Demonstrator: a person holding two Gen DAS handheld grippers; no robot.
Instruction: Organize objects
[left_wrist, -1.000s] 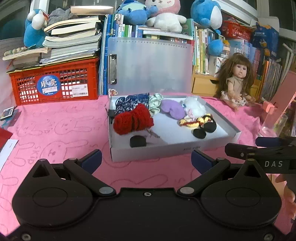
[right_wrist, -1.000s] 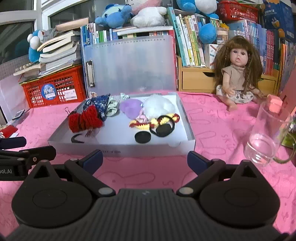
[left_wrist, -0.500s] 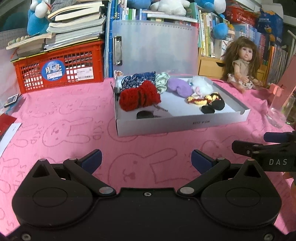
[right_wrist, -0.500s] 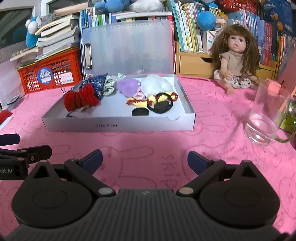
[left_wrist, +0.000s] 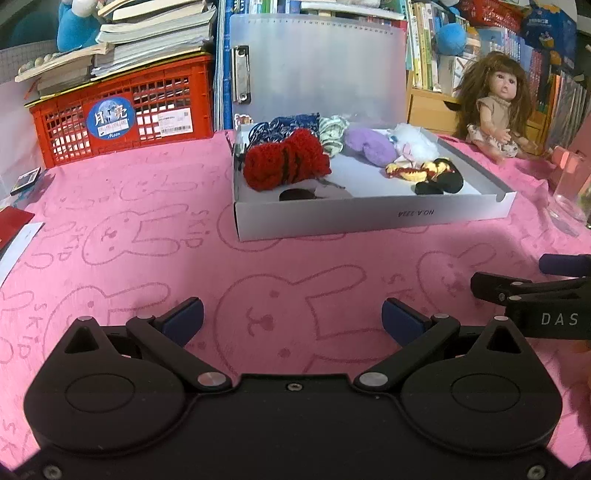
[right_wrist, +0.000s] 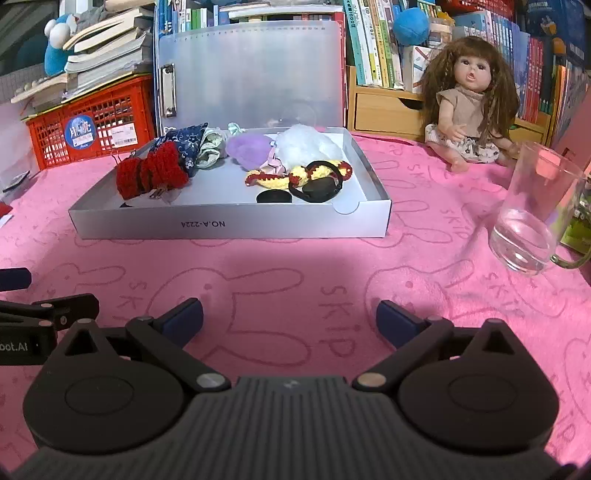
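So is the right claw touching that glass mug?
Apart. The right wrist view shows the right claw open over bare pink cloth, while the glass mug stands farther off to its right, with cloth plainly between them.

A shallow box (right_wrist: 229, 221) is sitting mid-cloth on the tablecloth (right_wrist: 295, 273), holding hair accessories: a knitted scrunchie (right_wrist: 149, 173) is lying at its left, a hair tie (right_wrist: 319, 182) at its right. A clipboard (right_wrist: 255, 74) is standing behind it, a crate (right_wrist: 92, 122) lying left, a doll (right_wrist: 471, 107) sitting right, a glass mug (right_wrist: 535, 218) standing before the doll.
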